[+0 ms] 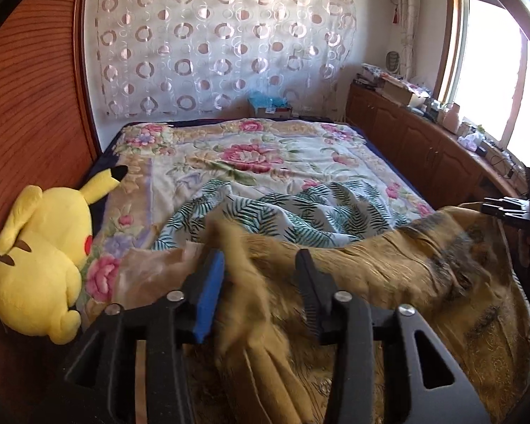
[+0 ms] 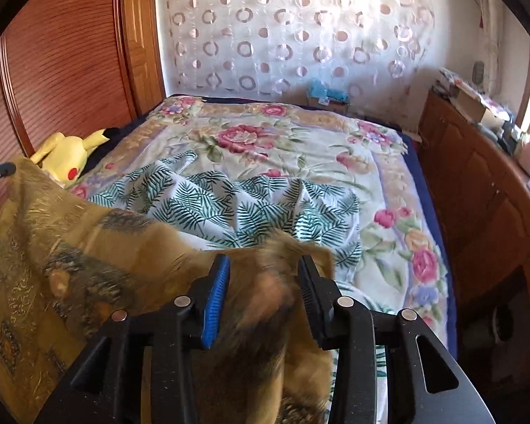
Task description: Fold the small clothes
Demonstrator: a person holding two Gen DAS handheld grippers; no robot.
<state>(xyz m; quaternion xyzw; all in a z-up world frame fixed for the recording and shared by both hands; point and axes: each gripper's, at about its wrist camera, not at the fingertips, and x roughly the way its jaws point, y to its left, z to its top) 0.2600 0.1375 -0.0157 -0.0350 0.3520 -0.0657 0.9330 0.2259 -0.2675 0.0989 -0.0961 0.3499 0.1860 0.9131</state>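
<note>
A mustard-brown patterned garment hangs stretched between my two grippers above the bed. My left gripper has a bunched corner of it between its jaws; the jaws stand apart around the cloth. My right gripper holds the other corner in the same way. The garment also shows in the right wrist view, spreading left. The right gripper's fingers show at the right edge of the left wrist view. A white garment with green fern print lies crumpled on the bed.
The bed has a floral quilt. A yellow Pikachu plush lies at its left edge by a wooden wardrobe. A wooden cabinet with clutter runs along the right under a window. A curtain hangs behind.
</note>
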